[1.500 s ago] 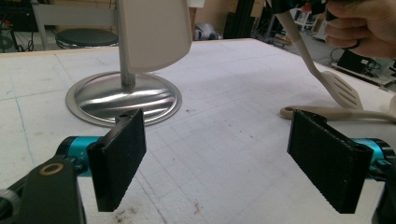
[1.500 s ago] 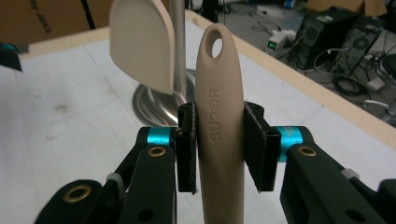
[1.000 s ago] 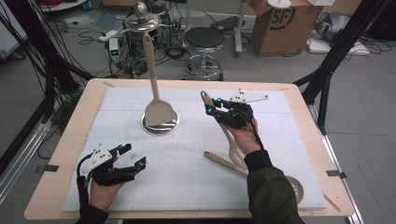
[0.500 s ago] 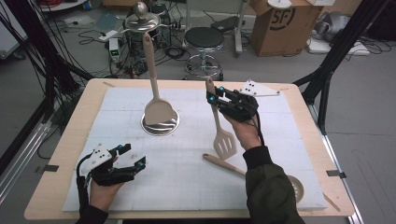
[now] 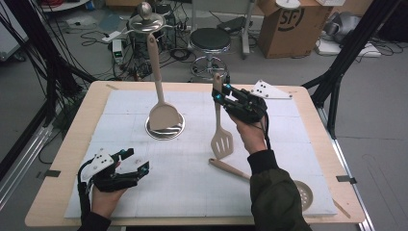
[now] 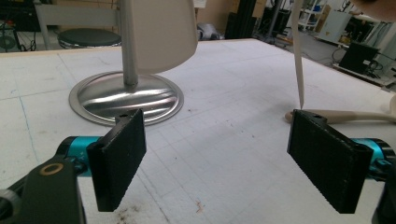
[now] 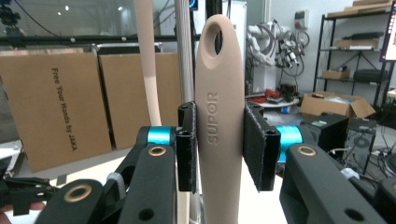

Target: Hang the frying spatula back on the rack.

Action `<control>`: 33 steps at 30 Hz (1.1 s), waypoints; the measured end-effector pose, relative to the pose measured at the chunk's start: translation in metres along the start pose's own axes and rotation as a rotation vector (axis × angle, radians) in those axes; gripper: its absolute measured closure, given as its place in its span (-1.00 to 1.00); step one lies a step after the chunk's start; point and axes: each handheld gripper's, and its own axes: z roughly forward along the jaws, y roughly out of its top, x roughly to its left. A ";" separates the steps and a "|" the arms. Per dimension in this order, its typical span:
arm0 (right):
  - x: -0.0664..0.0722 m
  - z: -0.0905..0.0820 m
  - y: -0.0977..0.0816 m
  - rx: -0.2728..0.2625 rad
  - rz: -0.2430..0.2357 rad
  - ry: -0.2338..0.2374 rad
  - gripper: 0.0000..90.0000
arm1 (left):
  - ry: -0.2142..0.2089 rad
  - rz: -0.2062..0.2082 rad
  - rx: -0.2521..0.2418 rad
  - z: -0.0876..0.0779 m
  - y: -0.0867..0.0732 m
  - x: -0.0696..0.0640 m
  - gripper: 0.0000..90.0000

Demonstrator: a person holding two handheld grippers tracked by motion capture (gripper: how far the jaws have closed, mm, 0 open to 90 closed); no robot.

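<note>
Right gripper (image 5: 217,94), black with teal accents, is sitting upper centre-right of the high view, jaws clamping the handle of a beige slotted plastic spatula (image 5: 222,130). The spatula is hanging upright, slotted blade down, blade tip over the white gridded mat (image 5: 288,144) at frame centre; it is looking clear of the mat, though from this angle contact is hard to rule out. In the right gripper view the handle (image 7: 218,116) is filling the centre, pinched between both black pads, hanging hole at the top, "SUPOR" embossed down it.

Left gripper (image 5: 138,162) is resting low at lower left of the high view, jaws standing wide apart and holding nothing; the left gripper view is showing bare mat between its two pads.

A beige solid turner (image 5: 161,103) is hanging on a steel stand with a round shiny base (image 5: 165,130), left of centre. A beige skimmer with a perforated head (image 5: 303,192) is lying flat at lower right, its handle end just below the spatula blade, partly hidden by the person's dark sleeve (image 5: 276,197). The light wooden table (image 5: 62,159) is carrying the mat.
</note>
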 end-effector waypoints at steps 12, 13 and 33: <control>0.005 -0.003 0.006 -0.094 0.012 0.051 0.52 | 0.003 0.001 0.003 -0.001 0.000 0.000 -0.56; 0.005 -0.003 0.006 -0.106 0.023 0.055 0.52 | 0.003 0.000 0.003 -0.001 0.000 0.000 -0.56; 0.018 0.028 0.030 -0.180 0.058 0.140 0.52 | 0.017 -0.005 -0.006 -0.009 -0.002 0.002 -0.56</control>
